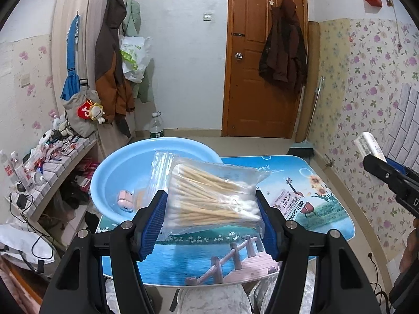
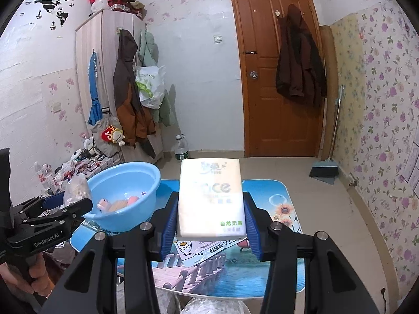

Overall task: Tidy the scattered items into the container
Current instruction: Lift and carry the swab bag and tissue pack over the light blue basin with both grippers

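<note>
Left gripper (image 1: 212, 219) jaws clamped on cotton swab bag (image 1: 209, 198), basin (image 1: 115, 172) at 10 o'clock. Right gripper (image 2: 210, 225) jaws clamped on tissue pack (image 2: 210, 196). Few items in basin; both pending; leaflet (image 2: 207, 251) left on bench (image 2: 262, 274).

We read "GenRobot.AI" in white on the black body of the left gripper (image 2: 76, 210). The white plastic-wrapped tissue pack (image 2: 210, 196) bore large faded letters ending in "ce" and green characters "自然无香" near its lower edge. On the blue picture-printed surface (image 1: 327, 225) we made out "...urell" at its far edge. Print on the white leaflet (image 1: 289, 202) stayed too small to read.
</note>
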